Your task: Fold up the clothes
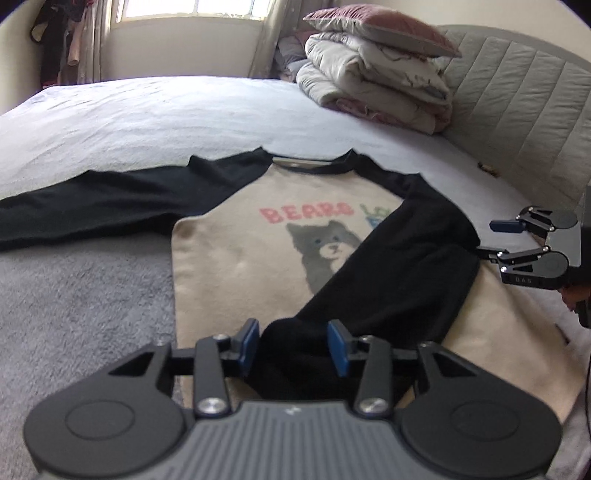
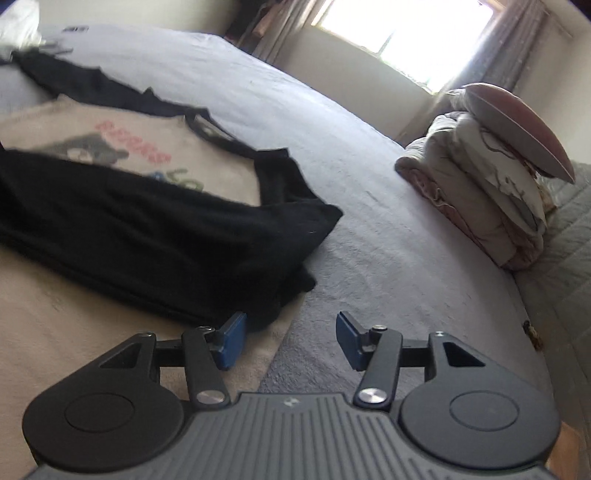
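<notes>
Our left gripper [image 1: 295,345] has its blue pads apart, with the cuff end of a black sleeve lying between them; the pads do not seem to press the cloth, so we judge the sleeve released rather than held. Our right gripper [image 2: 290,341] also stands with its pads apart and nothing between them, hovering just beside the shirt's right edge, over the pale grey bedsheet [image 2: 369,229]. The task's thing is one cream raglan sweatshirt with black sleeves and a grey bear print [image 1: 258,258], lying face up on the bed, collar toward the far side. We count two sleeves: the folded right sleeve [image 1: 388,266] lies diagonally across the chest, covering part of the print, while the spread left sleeve [image 1: 85,199] lies stretched flat out to the side. From that we judge the fold to be at an early stage: one sleeve is in, the other sleeve is not yet brought across, and the body has not been doubled over at all. We see only this one garment to fold. Elsewhere there is one stack of folded cream quilts [image 1: 376,85] with one dusty-pink pillow [image 1: 380,26] on top, set against the grey padded headboard [image 1: 517,103], and one bright window [image 1: 192,9] beyond the bed. Some clothes hang in the far corner, too blurred to count.
</notes>
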### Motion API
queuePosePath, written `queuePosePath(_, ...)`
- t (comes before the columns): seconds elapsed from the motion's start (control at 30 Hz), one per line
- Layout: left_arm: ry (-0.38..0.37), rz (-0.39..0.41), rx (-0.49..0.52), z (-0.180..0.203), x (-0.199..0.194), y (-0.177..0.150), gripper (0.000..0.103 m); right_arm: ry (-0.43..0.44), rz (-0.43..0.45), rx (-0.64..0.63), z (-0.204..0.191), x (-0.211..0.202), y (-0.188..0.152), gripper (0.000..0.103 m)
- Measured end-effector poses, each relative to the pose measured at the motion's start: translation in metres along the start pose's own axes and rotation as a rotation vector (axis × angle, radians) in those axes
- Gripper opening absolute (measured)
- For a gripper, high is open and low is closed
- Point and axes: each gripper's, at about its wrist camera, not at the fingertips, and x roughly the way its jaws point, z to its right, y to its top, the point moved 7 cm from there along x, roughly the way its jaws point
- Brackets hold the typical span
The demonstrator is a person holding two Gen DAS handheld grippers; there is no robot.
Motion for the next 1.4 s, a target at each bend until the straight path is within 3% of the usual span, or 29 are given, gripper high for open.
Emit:
queuePosePath(0.13, -0.013, -0.011, -0.040, -0.008, 0.000, 0.003, 0.044, 0.034, -0.021, -0.061, 0.004, -0.008, -0.004, 0.056)
queuePosePath(0.27, -0.043, -0.039, -0.066, -0.013, 0.001, 0.003, 0.044, 0.113, -0.057, -0.004, 0.013, -0.020, -0.015, 0.056)
queuePosePath(0.4, -0.061, -0.075, -0.073, -0.012, 0.002, 0.003, 0.043, 0.080, -0.030, -0.062, 0.000, -0.011, -0.013, 0.056)
queuePosePath(0.6, -0.093, -0.093, -0.076, -0.011, -0.003, -0.001, 0.041, 0.034, 0.045, 0.019, 0.003, 0.014, 0.003, 0.057)
queuePosePath(0.67, -0.085, -0.095, -0.058, -0.010, -0.003, -0.002, 0.029, -0.007, 0.070, 0.007, 0.004, 0.019, 0.007, 0.057)
queuePosePath(0.83, -0.043, -0.097, -0.027, -0.010, 0.000, -0.003, 0.016, -0.153, 0.063, 0.011, 0.021, 0.032, 0.010, 0.056)
queuePosePath(0.97, -0.049, -0.107, -0.032, -0.012, -0.001, -0.004, 0.007, -0.169, 0.081, 0.041, 0.026, 0.032, 0.009, 0.056)
queuePosePath(1.07, -0.058, -0.110, -0.029, -0.011, -0.004, -0.004, 0.005, -0.205, 0.129, -0.058, 0.017, 0.027, 0.014, 0.045)
queuePosePath(1.17, -0.068, -0.110, -0.045, -0.013, -0.007, -0.004, 0.004, -0.164, 0.093, -0.089, 0.013, 0.032, 0.013, 0.005)
queuePosePath(1.27, -0.079, -0.124, -0.080, -0.014, -0.012, -0.007, 0.004, -0.193, 0.045, 0.016, 0.036, 0.036, 0.005, 0.005)
queuePosePath(1.33, -0.086, -0.135, -0.104, -0.015, -0.015, -0.009, 0.004, -0.149, 0.014, 0.146, 0.054, 0.041, -0.004, 0.005)
queuePosePath(1.4, -0.092, -0.144, -0.108, -0.015, -0.013, -0.011, 0.004, -0.135, -0.006, 0.166, 0.054, 0.046, -0.008, 0.006)
